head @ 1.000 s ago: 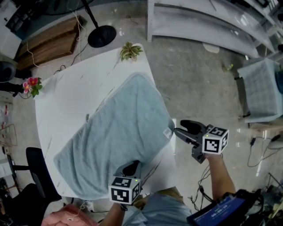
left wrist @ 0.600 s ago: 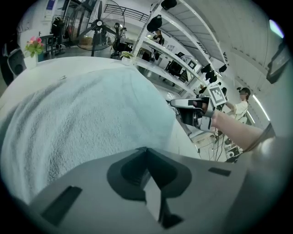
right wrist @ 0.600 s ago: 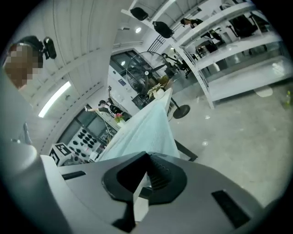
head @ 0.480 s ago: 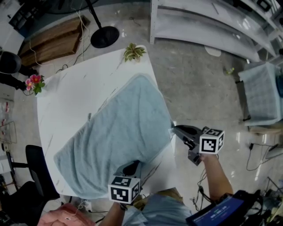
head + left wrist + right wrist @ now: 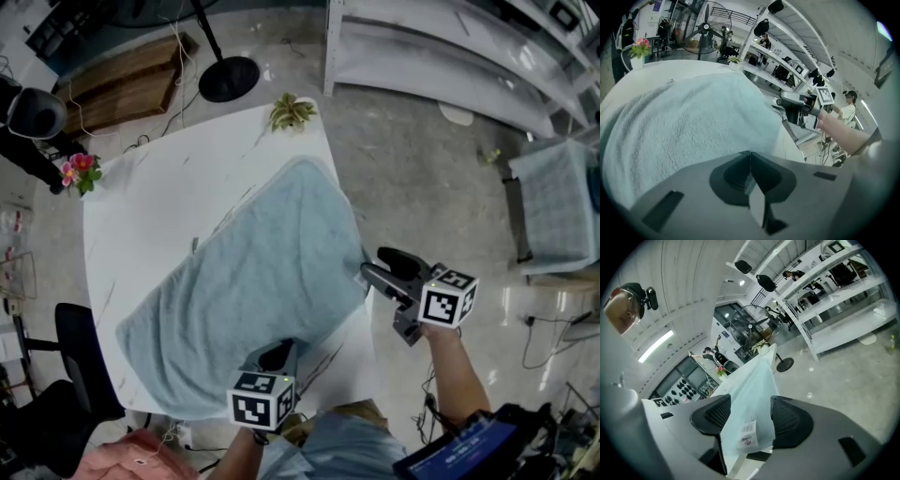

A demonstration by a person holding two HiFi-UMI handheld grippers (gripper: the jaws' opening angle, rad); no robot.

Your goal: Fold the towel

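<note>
Pale blue terry towel lying flat, long axis running diagonally across white counter, left tool pinching its near edge, right tool just spreading around its tagged corner

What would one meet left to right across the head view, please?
Pink flower bunch → pale blue terry towel → right gripper, jaws just opening, towel corner between them → pale blue checked cloth.

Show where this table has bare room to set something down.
Widest bare patch: far-left of the white table, bordered by the light blue towel, pink flowers and green plant. A narrow wedge lies near-right of the towel. Crowded: the near edge, where the left gripper pinches the towel and the right gripper, jaws just opened, straddles its tagged corner.
</note>
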